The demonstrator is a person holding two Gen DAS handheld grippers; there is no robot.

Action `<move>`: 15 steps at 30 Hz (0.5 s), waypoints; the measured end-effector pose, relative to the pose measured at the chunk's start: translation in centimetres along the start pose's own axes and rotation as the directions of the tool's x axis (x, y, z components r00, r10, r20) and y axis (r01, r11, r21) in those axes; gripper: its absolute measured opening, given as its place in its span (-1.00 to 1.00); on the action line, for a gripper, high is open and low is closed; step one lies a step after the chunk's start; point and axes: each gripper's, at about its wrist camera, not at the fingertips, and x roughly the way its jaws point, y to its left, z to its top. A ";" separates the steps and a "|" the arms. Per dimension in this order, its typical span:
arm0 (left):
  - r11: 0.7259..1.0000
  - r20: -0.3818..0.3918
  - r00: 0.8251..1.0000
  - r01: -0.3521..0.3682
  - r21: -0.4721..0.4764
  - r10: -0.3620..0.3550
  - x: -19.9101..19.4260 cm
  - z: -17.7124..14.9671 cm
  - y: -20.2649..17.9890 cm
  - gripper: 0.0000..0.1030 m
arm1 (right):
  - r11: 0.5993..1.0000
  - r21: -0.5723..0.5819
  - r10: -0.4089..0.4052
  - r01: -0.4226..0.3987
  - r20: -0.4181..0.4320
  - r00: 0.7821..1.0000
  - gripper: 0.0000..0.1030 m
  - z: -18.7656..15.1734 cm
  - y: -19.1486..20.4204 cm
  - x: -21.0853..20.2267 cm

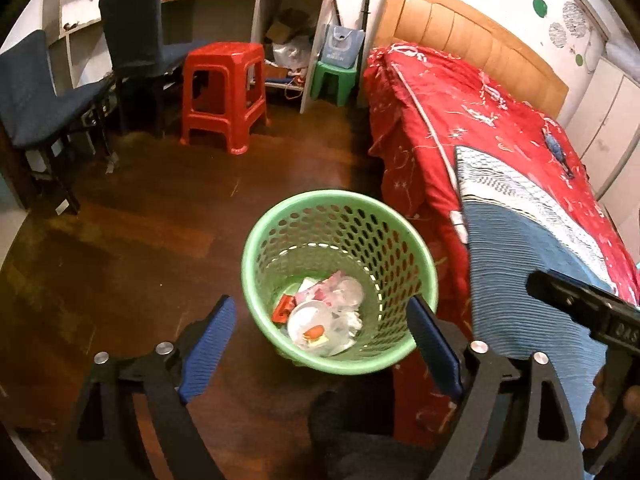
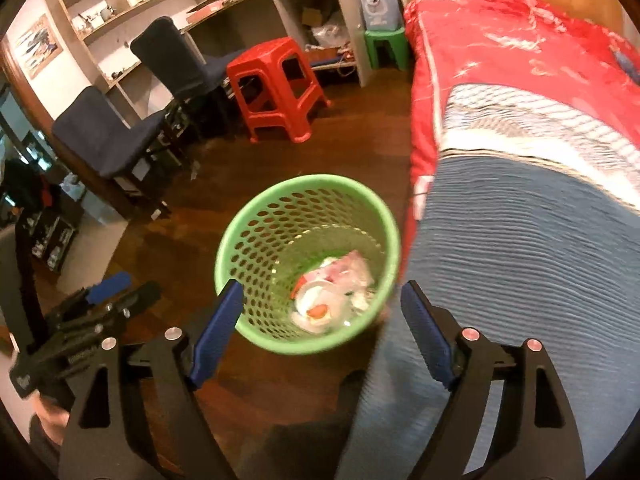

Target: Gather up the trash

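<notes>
- The trash [image 1: 326, 312], wrappers and clear plastic, lies at the bottom of the green basket [image 1: 280, 216] on the wooden floor [image 1: 140, 220].
- Left gripper [image 1: 320, 320] spread wide above it, holding nothing.
- Right gripper [image 2: 320, 304] likewise spread, empty.
- Bed [image 1: 480, 120] at three o'clock; red stool [image 1: 224, 80] at eleven.

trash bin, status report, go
Left gripper open, empty. Right gripper open, empty. Trash in green bin on floor beside bed. Nothing in the way.
</notes>
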 end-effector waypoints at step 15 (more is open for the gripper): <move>0.991 0.004 0.995 0.104 0.086 -0.104 -3.5 -1.6 -8.1 0.67 | 0.978 0.060 -0.202 0.199 0.059 0.978 0.77 -7.6 -5.2 -9.7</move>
